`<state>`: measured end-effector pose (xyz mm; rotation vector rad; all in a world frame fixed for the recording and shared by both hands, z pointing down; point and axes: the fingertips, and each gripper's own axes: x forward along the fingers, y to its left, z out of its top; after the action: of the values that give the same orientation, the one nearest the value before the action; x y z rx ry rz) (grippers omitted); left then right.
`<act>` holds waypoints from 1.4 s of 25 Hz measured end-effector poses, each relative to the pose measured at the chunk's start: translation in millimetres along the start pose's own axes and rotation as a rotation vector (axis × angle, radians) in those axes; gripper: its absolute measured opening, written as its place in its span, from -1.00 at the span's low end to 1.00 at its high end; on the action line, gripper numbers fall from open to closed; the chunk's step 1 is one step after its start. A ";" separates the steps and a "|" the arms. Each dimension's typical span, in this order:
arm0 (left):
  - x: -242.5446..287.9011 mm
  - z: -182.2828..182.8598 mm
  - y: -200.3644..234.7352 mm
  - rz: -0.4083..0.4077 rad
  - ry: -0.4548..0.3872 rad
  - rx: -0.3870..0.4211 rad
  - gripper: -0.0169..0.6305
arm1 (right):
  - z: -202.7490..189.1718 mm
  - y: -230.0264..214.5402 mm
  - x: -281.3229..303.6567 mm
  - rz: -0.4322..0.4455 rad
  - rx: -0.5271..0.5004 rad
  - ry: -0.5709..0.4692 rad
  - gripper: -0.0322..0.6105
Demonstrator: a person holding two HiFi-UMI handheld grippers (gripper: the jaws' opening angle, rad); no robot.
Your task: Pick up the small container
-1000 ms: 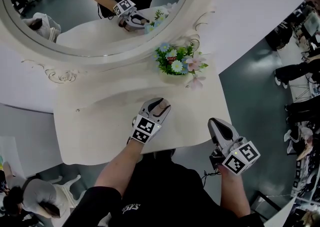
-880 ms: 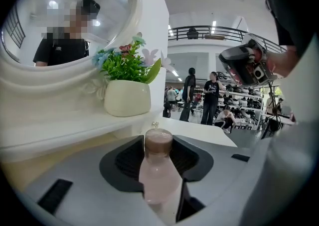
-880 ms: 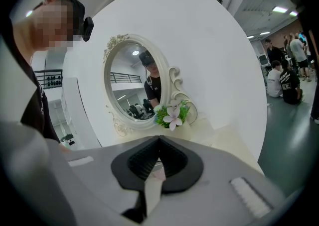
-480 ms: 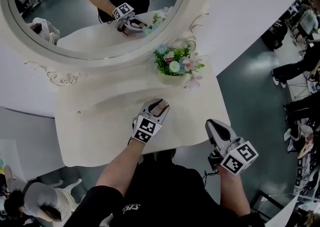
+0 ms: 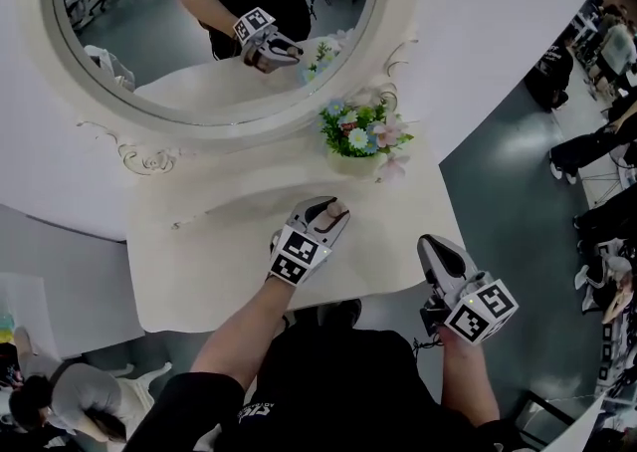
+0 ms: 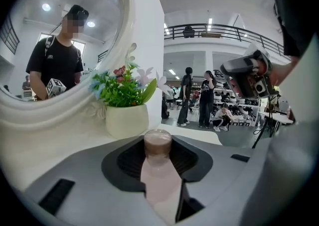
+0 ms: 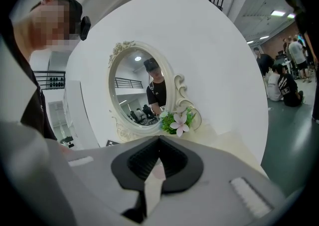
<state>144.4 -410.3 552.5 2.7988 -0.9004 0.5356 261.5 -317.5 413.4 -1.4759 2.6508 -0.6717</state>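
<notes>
Left gripper (image 5: pixel 327 211): clamped on container (image 6: pixel 158 144), whose lower body is hidden by the jaws. Right gripper (image 5: pixel 439 249): jaws together, empty.

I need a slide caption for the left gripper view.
Left hand-held gripper shut on small container before flower pot.

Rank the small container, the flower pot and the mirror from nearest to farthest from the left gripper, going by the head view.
1. small container: clamped between the jaws of the left gripper.
2. flower pot: just ahead of the gripper, slightly to the right.
3. mirror: farthest, behind the pot, up and to the left.
</notes>
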 end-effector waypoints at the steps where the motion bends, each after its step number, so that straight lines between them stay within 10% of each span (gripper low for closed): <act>1: -4.4 5.8 0.7 0.000 0.003 0.010 -0.50 | 1.7 -0.1 0.4 0.001 0.001 -0.008 -0.87; 22: -104.6 135.6 23.2 0.085 -0.093 -0.034 -0.50 | 57.7 27.5 19.4 0.116 -0.126 -0.105 -0.87; 35: -143.9 147.1 34.3 0.130 -0.111 -0.042 -0.50 | 81.4 43.3 9.6 0.141 -0.250 -0.148 -0.87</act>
<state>57.8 -398.0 363.1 2.7698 -1.1081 0.3764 240.6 -334.3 324.7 -1.3116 2.7676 -0.2179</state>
